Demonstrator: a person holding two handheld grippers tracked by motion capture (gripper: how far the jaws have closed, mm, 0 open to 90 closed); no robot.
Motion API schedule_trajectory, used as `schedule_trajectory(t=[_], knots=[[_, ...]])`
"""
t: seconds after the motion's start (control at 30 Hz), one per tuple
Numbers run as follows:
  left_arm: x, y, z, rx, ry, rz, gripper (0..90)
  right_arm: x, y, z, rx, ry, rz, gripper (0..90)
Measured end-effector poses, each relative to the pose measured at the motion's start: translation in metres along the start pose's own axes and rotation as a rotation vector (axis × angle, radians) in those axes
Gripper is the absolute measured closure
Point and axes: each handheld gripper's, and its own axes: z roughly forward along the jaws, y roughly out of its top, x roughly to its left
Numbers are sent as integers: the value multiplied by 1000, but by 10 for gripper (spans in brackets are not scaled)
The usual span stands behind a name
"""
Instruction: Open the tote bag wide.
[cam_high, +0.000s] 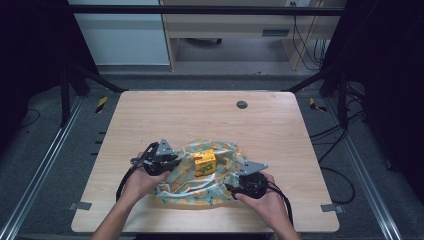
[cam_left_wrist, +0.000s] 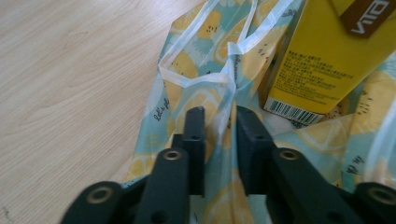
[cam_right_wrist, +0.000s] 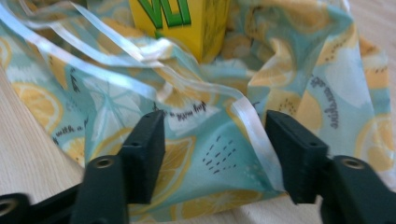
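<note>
Teal-and-yellow printed plastic, a lemon-patterned bag (cam_high: 200, 182), is lying crumpled at the lower centre of the high view on the wooden counter (cam_high: 150, 115), with a yellow carton (cam_high: 205, 163) standing on it in the middle.

Left hand-held gripper (cam_high: 167, 161) is sitting at the bag's left edge. In the left gripper view its jaws are standing narrow, with a fold of the bag and its white trim strip (cam_left_wrist: 224, 88) running up between them; the film appears pinched, though firm contact cannot be confirmed.

Right hand-held gripper (cam_high: 240, 187) is sitting at the bag's lower right. In the right gripper view its jaws are standing wide, either side of a raised fold, holding nothing.

Risks, as judged: the carton is resting on loose film, so pulling either edge would likely be tipping it over or dragging it. The thin strip could be slipping out of the left jaws under tension. The right jaws could be closing on several layers at once, sealing the bag mouth rather than opening it.

Legible writing: "VITA" in part on the carton's brown tab, small print and a barcode below it, unreadable; large green letters cut off; "let's" on the bag.
</note>
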Motion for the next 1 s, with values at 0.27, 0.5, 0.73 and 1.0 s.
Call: schedule_trajectory(t=[0.27,0.5,0.73,1.0], knots=[[10,-4,-2,-43,79,-55,889,-1,-9,4,71,12,-65,879],[24,-5,1,-79,115,-128,894,-9,-14,-2,83,3,-78,898],[25,-4,12,-71,122,-131,896,-15,-21,-3,76,12,-75,900],[25,-6,25,-44,134,-116,898,-23,-29,-1,75,15,-60,900]])
